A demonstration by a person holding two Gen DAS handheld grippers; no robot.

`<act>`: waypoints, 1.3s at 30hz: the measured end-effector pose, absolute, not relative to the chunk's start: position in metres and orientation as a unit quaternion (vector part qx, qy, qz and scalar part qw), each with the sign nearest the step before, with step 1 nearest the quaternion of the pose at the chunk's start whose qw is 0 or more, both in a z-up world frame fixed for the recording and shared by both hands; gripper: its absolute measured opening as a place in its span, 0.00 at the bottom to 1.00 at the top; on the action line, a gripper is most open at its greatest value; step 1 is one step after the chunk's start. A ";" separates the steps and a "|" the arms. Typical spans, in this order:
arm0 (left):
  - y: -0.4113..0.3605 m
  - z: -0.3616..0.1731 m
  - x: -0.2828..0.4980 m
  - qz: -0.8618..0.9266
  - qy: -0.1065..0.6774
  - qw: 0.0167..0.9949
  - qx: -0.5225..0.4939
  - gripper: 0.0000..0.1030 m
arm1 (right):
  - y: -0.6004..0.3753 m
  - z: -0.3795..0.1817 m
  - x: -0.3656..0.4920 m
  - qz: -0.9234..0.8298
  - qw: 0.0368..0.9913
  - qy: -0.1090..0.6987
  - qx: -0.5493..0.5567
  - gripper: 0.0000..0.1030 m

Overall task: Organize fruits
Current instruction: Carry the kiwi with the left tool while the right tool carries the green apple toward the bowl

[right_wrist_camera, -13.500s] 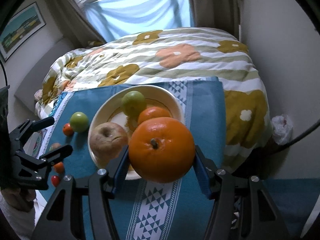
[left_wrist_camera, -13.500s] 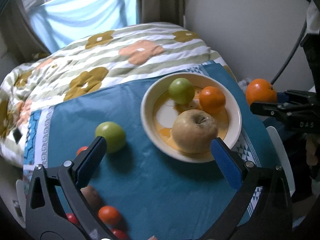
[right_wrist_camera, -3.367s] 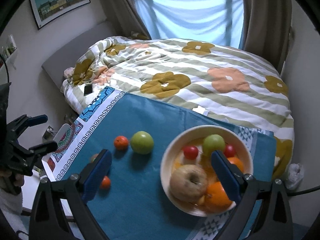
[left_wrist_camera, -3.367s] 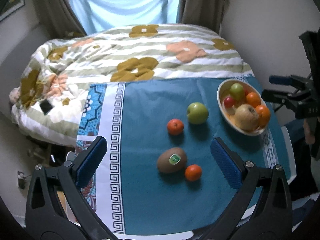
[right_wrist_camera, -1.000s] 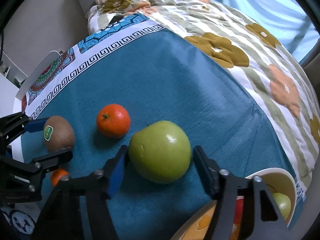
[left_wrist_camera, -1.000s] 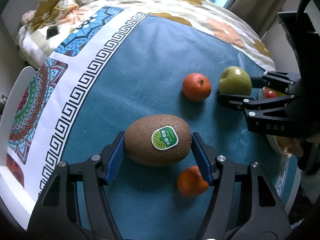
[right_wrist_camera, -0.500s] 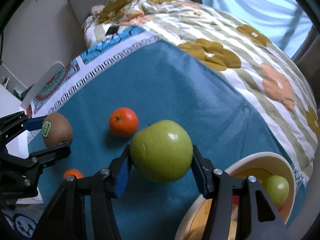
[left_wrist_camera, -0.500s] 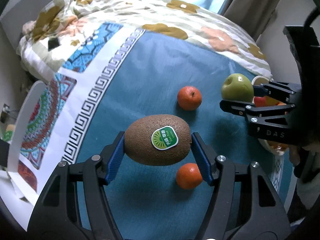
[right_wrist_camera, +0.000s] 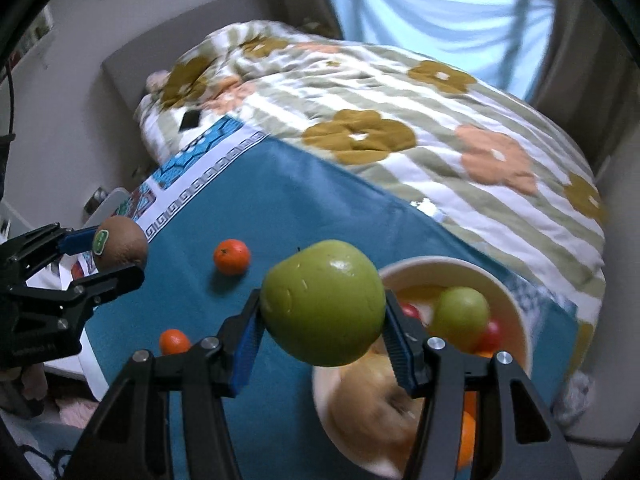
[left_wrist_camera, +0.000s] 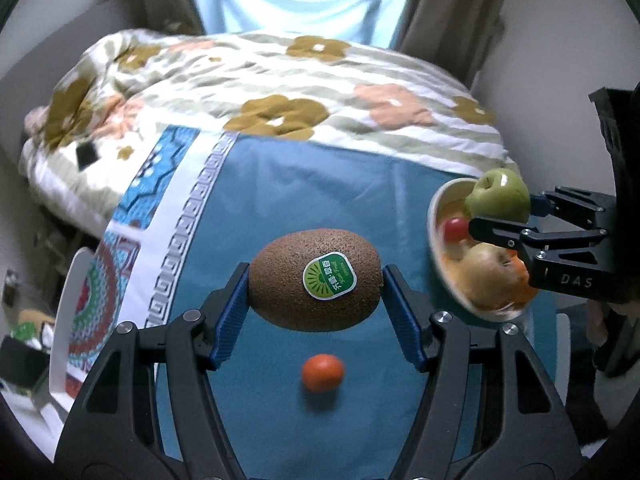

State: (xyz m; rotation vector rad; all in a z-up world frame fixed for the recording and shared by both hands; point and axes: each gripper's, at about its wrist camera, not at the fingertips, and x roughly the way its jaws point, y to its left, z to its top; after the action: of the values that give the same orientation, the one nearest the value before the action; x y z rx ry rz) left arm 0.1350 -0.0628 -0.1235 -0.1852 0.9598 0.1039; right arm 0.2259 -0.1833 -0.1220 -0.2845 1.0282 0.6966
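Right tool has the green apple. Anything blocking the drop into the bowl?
Nothing between them: the apple hangs at the bowl rim. But the bowl is crowded: a small green fruit, red ones and a big pale apple fill it.

bowl [right_wrist_camera: 516, 316] on cloth [right_wrist_camera: 280, 200] | two tangerines [right_wrist_camera: 232, 257] left of bowl

The blue cloth [right_wrist_camera: 280, 208] is mostly bare, with lots of room to move. Two small oranges [right_wrist_camera: 231, 256] [right_wrist_camera: 174, 341] sit in the way. The bowl [right_wrist_camera: 516, 312] is crowded with fruit.
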 end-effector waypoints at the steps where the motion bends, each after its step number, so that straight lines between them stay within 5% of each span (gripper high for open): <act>1: -0.068 -0.120 0.138 0.043 0.459 0.883 -0.085 0.67 | -0.192 -0.118 0.226 0.316 0.809 0.479 -0.129 0.50; 39: -0.253 -0.179 0.254 -0.125 0.485 0.865 0.035 0.72 | -0.370 -0.136 0.239 0.191 0.847 0.495 -0.025 0.50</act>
State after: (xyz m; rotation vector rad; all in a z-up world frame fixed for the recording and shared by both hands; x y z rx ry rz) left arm 0.2543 -0.2528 -0.1791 0.0733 1.0154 -0.2620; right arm 0.2393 -0.3702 -0.1357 -0.0529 1.0442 0.4035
